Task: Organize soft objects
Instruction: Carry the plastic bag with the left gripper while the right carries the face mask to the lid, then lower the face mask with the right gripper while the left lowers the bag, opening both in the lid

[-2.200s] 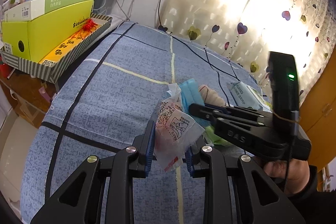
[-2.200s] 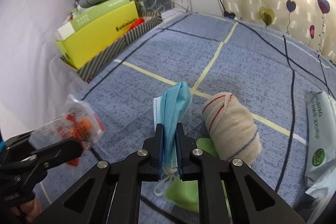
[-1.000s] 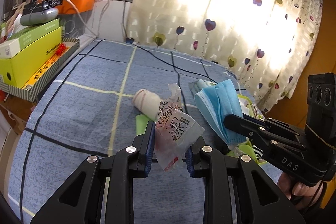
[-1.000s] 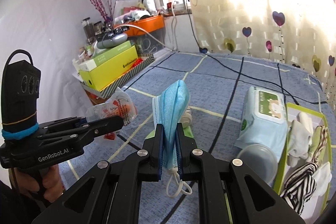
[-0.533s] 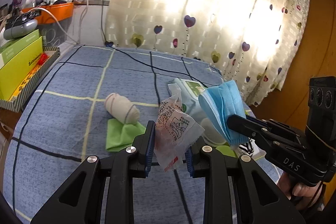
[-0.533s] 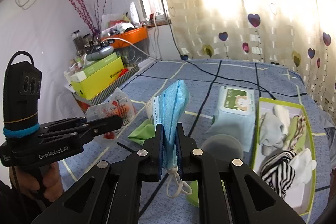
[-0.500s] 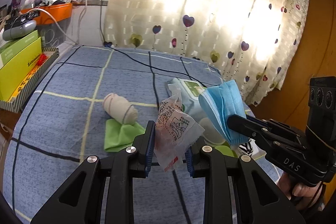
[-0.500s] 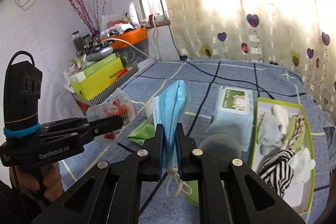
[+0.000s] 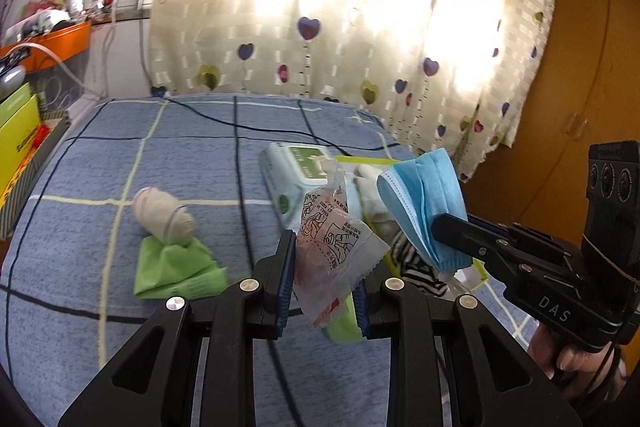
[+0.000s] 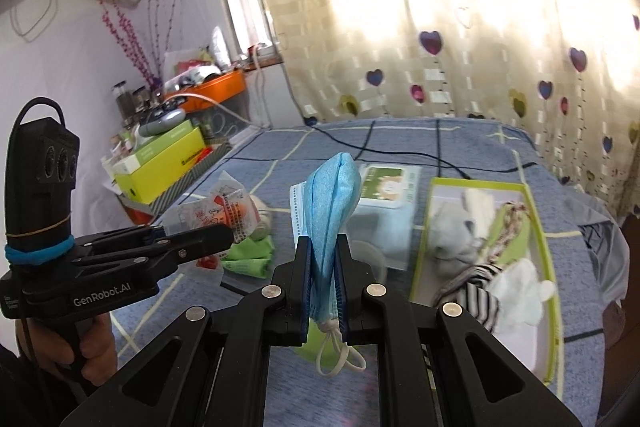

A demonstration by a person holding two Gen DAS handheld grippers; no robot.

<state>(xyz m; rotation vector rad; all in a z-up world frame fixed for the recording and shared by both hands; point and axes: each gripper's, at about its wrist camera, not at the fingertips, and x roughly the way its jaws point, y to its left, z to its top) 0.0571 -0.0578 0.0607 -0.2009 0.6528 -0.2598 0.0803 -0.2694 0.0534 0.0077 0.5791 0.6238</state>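
— What is held nearest the cameras?
— A crinkled plastic packet (image 9: 334, 255) is clamped by the left gripper (image 9: 322, 293); a blue face mask (image 10: 330, 215) is pinched by the right gripper (image 10: 323, 291), both above the bed (image 9: 192, 155).
— And beyond?
— A green-rimmed tray (image 10: 550, 259) of soft items is seen.

A bed (image 9: 192, 155) in blue checked cover carries a sock roll (image 9: 162, 215) on a green cloth (image 9: 176, 269) — beside them a wipes pack (image 10: 386, 199) and a green-rimmed tray (image 10: 546, 255) of socks.

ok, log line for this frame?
left gripper: shut on plastic packet | right gripper: shut on blue face mask | both above bed
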